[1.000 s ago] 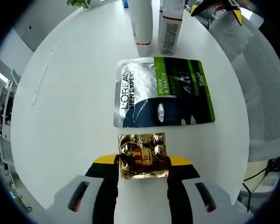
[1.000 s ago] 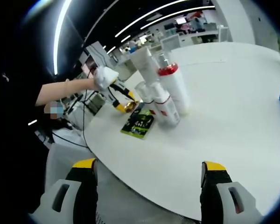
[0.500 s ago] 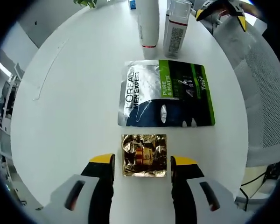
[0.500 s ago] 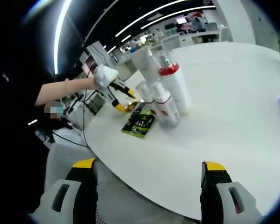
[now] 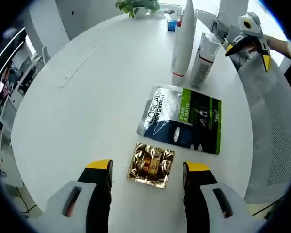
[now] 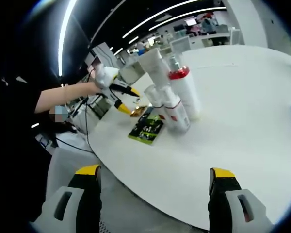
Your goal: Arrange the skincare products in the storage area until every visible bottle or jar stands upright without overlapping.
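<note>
We are holding the left gripper (image 5: 146, 175) wide, empty, above the gold sachet (image 5: 151, 164); right gripper (image 6: 154, 190) wide too. Risk: nudging the sachet onto the neighbouring mask pouch (image 5: 182, 118), overlapping.

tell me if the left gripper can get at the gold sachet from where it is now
Probably yes. The gold sachet lies flat on the white table just ahead of the open left gripper, lined up with the gap between its jaws, with nothing between them.
</note>
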